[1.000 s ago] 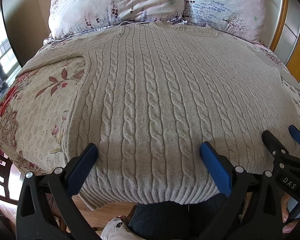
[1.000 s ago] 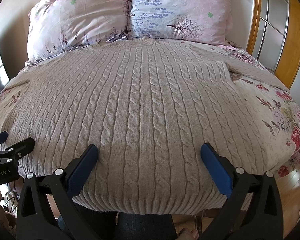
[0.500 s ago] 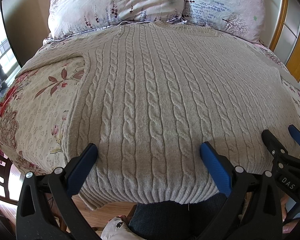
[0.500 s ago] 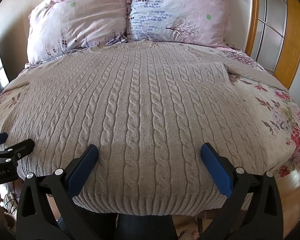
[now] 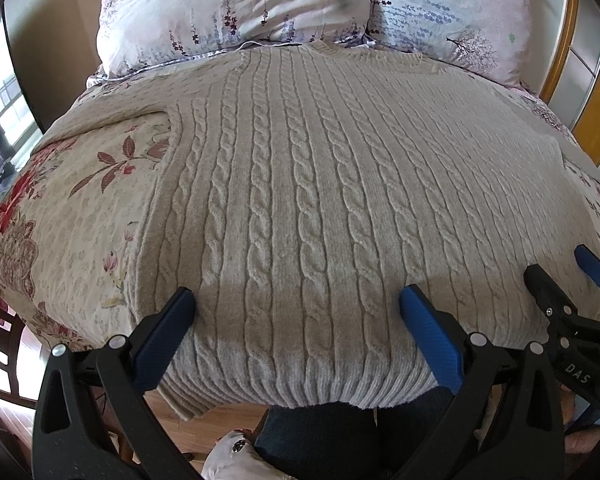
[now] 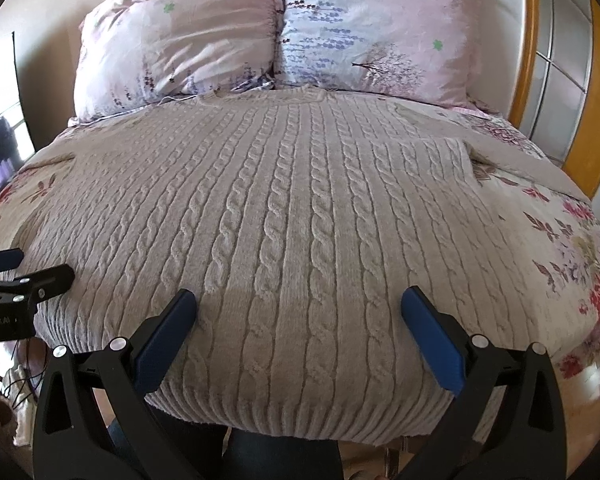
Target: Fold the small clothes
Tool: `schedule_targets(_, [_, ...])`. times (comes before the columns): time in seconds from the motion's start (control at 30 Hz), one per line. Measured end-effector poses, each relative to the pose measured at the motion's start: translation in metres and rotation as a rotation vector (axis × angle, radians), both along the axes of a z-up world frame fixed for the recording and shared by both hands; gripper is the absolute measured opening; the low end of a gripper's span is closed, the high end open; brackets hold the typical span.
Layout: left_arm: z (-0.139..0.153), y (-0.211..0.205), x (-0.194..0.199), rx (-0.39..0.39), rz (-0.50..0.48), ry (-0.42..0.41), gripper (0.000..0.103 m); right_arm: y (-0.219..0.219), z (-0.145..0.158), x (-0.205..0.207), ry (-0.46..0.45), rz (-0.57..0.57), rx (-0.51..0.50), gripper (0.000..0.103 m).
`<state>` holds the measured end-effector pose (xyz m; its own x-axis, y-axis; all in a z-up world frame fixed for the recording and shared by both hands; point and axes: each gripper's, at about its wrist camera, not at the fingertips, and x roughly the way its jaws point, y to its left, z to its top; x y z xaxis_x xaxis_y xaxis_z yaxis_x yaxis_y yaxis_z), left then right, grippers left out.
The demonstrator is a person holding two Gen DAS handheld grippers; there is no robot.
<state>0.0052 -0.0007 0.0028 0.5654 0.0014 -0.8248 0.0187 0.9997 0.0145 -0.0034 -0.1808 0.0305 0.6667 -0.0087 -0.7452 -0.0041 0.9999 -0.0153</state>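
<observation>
**Sweater flat, both grippers empty at the hem**

Our cable-knit sweater (image 5: 300,200) lies spread face-up across the floral bedspread (image 5: 80,220), collar toward the two pillows (image 6: 260,40), ribbed hem hanging over the near bed edge. We hold the left gripper (image 5: 296,300) and the right gripper (image 6: 298,300) just above the hem, each with jaws spread wide and holding nothing. The knit looks thick and stretchy: pinching only one layer, or gripping unevenly, could skew our fold or drag the whole sweater off the edge.
</observation>
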Motion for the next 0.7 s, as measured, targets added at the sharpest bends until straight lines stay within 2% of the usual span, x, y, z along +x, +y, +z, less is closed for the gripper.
schedule_targets(0.1, [0.003, -0.001, 0.011, 0.017, -0.023, -0.003, 0.101, -0.01, 0.007, 0.007, 0.004, -0.004, 0.037, 0.102])
schedule_targets(0.23, [0.009, -0.01, 0.031, 0.09, -0.033, -0.025, 0.101, -0.069, 0.034, 0.037, -0.029, -0.113, 0.158, 0.102])
schedule_targets(0.3, [0.013, -0.014, 0.045, 0.114, -0.032, -0.037, 0.101, -0.118, 0.047, 0.056, -0.044, -0.232, 0.248, 0.099])
schedule_targets(0.37, [0.016, -0.013, 0.059, 0.098, -0.023, -0.036, 0.101, -0.17, 0.053, 0.073, -0.043, -0.367, 0.334, 0.094])
schedule_targets(0.4, [0.019, -0.011, 0.067, 0.08, -0.015, -0.029, 0.101, -0.196, 0.054, 0.081, -0.039, -0.44, 0.369, 0.092])
schedule_targets(0.47, [0.022, -0.009, 0.08, 0.063, 0.002, -0.024, 0.101, -0.242, 0.052, 0.091, -0.03, -0.585, 0.417, 0.08])
schedule_targets(0.53, [0.024, -0.006, 0.091, 0.068, 0.019, -0.023, 0.101, -0.289, 0.046, 0.097, -0.023, -0.741, 0.457, 0.077])
schedule_targets(0.6, [0.025, -0.004, 0.099, 0.071, 0.028, -0.024, 0.101, -0.323, 0.039, 0.099, -0.025, -0.84, 0.496, 0.072])
schedule_targets(0.7, [0.024, -0.002, 0.108, 0.075, 0.039, -0.022, 0.101, -0.351, 0.031, 0.1, -0.024, -0.917, 0.543, 0.07])
